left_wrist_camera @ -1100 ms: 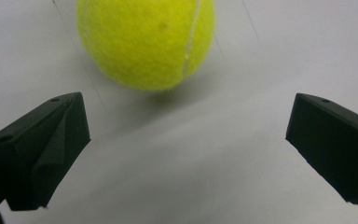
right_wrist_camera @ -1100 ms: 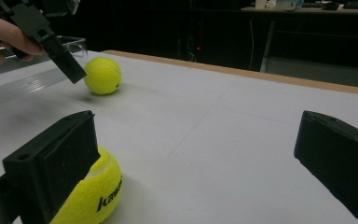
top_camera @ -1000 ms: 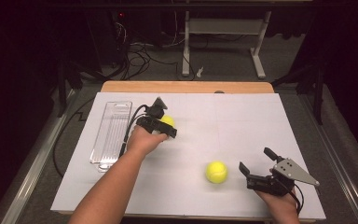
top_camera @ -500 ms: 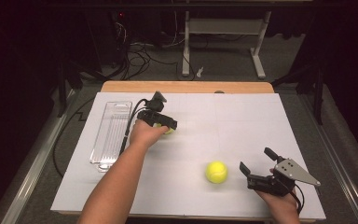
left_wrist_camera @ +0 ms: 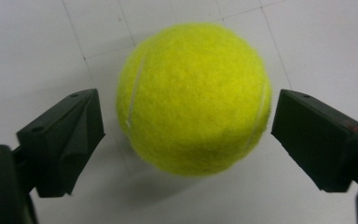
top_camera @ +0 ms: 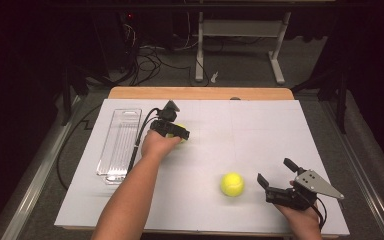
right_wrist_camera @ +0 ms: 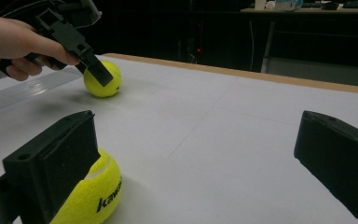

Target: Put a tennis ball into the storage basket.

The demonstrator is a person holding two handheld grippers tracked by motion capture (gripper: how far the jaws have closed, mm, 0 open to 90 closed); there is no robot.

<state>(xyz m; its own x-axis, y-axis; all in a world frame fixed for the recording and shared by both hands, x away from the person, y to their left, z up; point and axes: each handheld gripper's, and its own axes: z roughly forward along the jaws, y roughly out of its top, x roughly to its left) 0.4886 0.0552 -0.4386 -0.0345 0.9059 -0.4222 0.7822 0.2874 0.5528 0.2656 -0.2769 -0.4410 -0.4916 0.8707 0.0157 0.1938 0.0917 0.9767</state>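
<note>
Two yellow tennis balls lie on the white table. The far ball [top_camera: 182, 130] [left_wrist_camera: 193, 98] sits between the jaws of my left gripper [top_camera: 176, 134] [left_wrist_camera: 186, 116]. Those jaws have just been closing, and a thin gap still shows on each side of the ball. In the right gripper view the left gripper [right_wrist_camera: 88, 56] reaches down over that ball [right_wrist_camera: 103, 79]. The near ball [top_camera: 232, 184] [right_wrist_camera: 91, 196] rests just left of my right gripper [top_camera: 275, 170] [right_wrist_camera: 196, 154], which is open with nothing between its jaws.
A clear plastic tray [top_camera: 120, 145] lies along the left side of the white sheet [top_camera: 260, 125]. A wooden table edge [top_camera: 200, 93] runs along the back. Beyond it are a dark floor with cables and a desk frame.
My left gripper has moved a little over the far ball, which now lies between its jaws. The right gripper and the near ball have stayed put.
</note>
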